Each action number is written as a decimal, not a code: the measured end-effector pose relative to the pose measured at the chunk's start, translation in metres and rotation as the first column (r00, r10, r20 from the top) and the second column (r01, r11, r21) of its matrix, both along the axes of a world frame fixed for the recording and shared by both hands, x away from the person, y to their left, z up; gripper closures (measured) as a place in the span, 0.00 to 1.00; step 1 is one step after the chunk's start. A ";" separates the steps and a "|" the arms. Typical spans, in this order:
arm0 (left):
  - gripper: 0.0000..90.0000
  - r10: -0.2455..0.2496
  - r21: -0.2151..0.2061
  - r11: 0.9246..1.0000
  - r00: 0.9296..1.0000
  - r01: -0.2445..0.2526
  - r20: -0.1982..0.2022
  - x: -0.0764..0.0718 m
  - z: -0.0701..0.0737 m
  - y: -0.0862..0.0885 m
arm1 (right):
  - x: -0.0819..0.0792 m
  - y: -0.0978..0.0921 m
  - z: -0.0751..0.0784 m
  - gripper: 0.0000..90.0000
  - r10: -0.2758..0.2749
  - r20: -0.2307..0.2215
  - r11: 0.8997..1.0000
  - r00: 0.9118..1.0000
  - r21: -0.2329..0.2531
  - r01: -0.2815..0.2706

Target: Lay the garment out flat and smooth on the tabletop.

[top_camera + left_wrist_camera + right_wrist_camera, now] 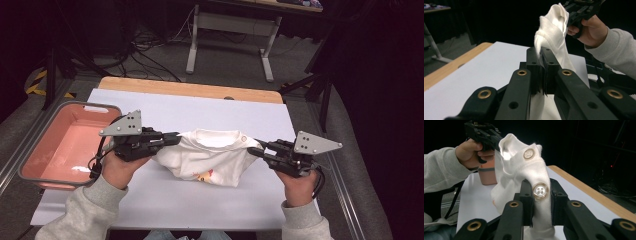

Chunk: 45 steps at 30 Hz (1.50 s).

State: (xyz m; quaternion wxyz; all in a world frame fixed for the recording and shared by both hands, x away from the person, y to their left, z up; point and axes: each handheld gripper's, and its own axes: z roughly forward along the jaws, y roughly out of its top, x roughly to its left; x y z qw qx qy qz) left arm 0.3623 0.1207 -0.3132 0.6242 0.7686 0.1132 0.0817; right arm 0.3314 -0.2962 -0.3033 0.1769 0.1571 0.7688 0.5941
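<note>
Far left, off the table's left edge: a pink bin (pixel 52 150) with a grey rim, holding nothing I can make out except a pale glint on its floor. Not involved yet.

Left gripper (pixel 174 138), held in the person's left hand (pixel 119 167): jaws closed tight on one shoulder of a small white garment (pixel 207 157). In the left gripper view the cloth (pixel 551 37) is pinched flat between the two black jaws and rises away toward the other hand.

Centre: the garment hangs between the two grippers over the middle of the white table cover (pixel 165 200). Neckline faces up and away from the person; a small orange-red print sits low on the front. The lower part sags and seems to rest on the surface, while the shoulders are lifted.

Right gripper (pixel 254 150), in the right hand (pixel 299 187): jaws closed on the other shoulder. The right gripper view shows two buttons, one pearly button (pixel 539 190) right at the jaws and another (pixel 529 154) further up the strap.

Progress, as I judge it: pickup is done, both shoulders are secured, and the garment is stretched level. What's left looks like the laying out or folding itself, or moving it to the bin; no fold is visible. The wooden far edge (pixel 190 90) of the table is bare.
</note>
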 end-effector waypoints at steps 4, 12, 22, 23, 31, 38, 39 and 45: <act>0.95 -0.014 -0.030 0.999 1.000 0.015 0.011 0.001 0.013 0.002 | 0.001 -0.002 0.012 0.84 0.012 0.021 1.000 1.000 0.015 -0.012; 0.95 -0.013 -0.045 0.999 0.998 0.016 0.067 -0.001 0.036 0.001 | -0.001 -0.005 0.037 0.84 0.022 0.075 0.999 0.997 0.035 -0.024; 0.95 -0.013 -0.074 0.997 0.995 0.021 0.099 -0.004 0.054 0.003 | -0.006 -0.004 0.065 0.84 0.024 0.144 0.999 0.989 0.021 -0.028; 0.95 -0.017 -0.084 0.996 0.994 0.026 0.105 -0.006 0.058 0.004 | -0.007 -0.003 0.068 0.84 0.024 0.150 0.999 0.988 0.019 -0.027; 0.95 -0.027 -0.096 0.994 0.988 0.042 0.155 -0.017 0.075 0.005 | -0.019 -0.003 0.089 0.84 0.033 0.208 0.999 0.978 0.014 -0.037; 0.95 -0.061 -0.099 0.992 0.979 0.081 0.194 -0.032 0.085 0.007 | -0.032 -0.004 0.095 0.84 0.045 0.238 0.999 0.970 0.018 -0.051; 0.95 -0.066 -0.100 0.991 0.977 0.088 0.203 -0.035 0.086 0.007 | -0.035 -0.003 0.095 0.84 0.048 0.242 0.998 0.969 0.018 -0.054; 0.95 -0.089 -0.101 0.988 0.970 0.114 0.226 -0.047 0.089 0.010 | -0.054 -0.001 0.097 0.84 0.061 0.255 0.998 0.965 -0.005 -0.062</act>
